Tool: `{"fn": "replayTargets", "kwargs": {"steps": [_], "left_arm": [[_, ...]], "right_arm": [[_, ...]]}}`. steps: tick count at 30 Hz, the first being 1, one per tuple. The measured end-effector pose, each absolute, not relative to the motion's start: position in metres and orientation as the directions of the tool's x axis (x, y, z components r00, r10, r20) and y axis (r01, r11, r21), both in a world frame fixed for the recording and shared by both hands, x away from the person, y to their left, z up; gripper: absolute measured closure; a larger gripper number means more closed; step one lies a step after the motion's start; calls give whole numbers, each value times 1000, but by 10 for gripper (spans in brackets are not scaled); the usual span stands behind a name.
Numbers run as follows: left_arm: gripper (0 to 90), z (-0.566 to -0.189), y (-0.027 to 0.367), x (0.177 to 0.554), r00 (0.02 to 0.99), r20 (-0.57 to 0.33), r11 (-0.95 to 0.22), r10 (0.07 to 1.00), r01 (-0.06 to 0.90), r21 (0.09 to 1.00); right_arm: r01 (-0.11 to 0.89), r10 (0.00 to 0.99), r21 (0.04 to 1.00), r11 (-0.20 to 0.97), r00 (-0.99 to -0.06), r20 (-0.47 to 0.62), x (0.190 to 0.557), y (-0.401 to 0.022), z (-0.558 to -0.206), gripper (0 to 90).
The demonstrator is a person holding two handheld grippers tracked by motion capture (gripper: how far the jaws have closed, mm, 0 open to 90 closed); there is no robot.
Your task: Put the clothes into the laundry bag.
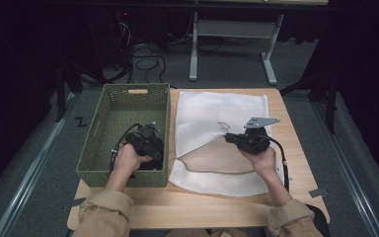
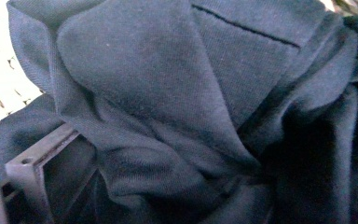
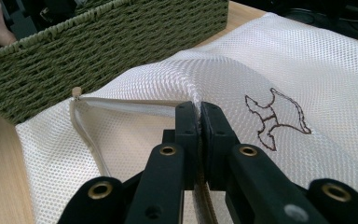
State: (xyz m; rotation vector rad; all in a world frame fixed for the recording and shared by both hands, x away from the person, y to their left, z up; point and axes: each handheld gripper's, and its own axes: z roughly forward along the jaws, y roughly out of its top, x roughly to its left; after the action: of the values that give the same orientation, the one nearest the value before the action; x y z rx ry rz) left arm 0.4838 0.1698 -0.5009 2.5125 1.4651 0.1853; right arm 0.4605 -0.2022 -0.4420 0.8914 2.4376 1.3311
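A dark navy garment [image 2: 168,93] lies bunched in the near right corner of the green woven basket [image 1: 137,87]. My left gripper [image 1: 150,150] is down in the basket, pushed into the garment [image 1: 154,163]. One black jaw stands far to the left in the left gripper view, with cloth draped across the gap, so it is open. A white mesh laundry bag [image 1: 217,106] lies on the table to the right of the basket. My right gripper [image 3: 199,109] is shut on the upper lip of the bag [image 3: 307,70], lifting it so the mouth gapes towards the basket [image 3: 98,46].
The wooden table [image 1: 202,207] has a bare strip along its front edge. A brown animal outline [image 3: 275,119] is stitched on the bag. The bag's zipper edge [image 3: 81,121] runs along its open mouth. Beyond the table are a desk frame [image 1: 232,29] and floor cables [image 1: 145,61].
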Motion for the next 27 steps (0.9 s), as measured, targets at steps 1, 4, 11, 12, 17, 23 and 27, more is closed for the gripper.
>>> {"fn": "replayTargets", "kwargs": {"steps": [1,4,11,12,17,23,27], "left_arm": [[1,-501,170,485,486,0,-469,874,845,257],[3,-501,169,485,470,12,-457,882,852,257],[0,-505,174,484,460,-43,-433,887,861,267],[0,-505,173,484,467,-38,-442,884,857,266],[0,-506,173,484,468,-33,-444,883,856,266],[91,-503,173,483,477,-50,-448,878,853,268],[211,-500,172,482,481,-70,-448,874,853,269]], "right_arm": [[402,605,822,405,-791,89,461,-202,-442,873],[401,606,823,403,-790,88,460,-202,-442,872],[400,609,822,405,-789,84,459,-202,-442,872],[401,610,823,403,-788,86,459,-202,-442,872],[404,608,820,407,-789,87,459,-201,-443,871],[403,610,821,405,-788,86,459,-201,-443,871],[402,608,820,408,-789,84,459,-201,-443,871]]}}
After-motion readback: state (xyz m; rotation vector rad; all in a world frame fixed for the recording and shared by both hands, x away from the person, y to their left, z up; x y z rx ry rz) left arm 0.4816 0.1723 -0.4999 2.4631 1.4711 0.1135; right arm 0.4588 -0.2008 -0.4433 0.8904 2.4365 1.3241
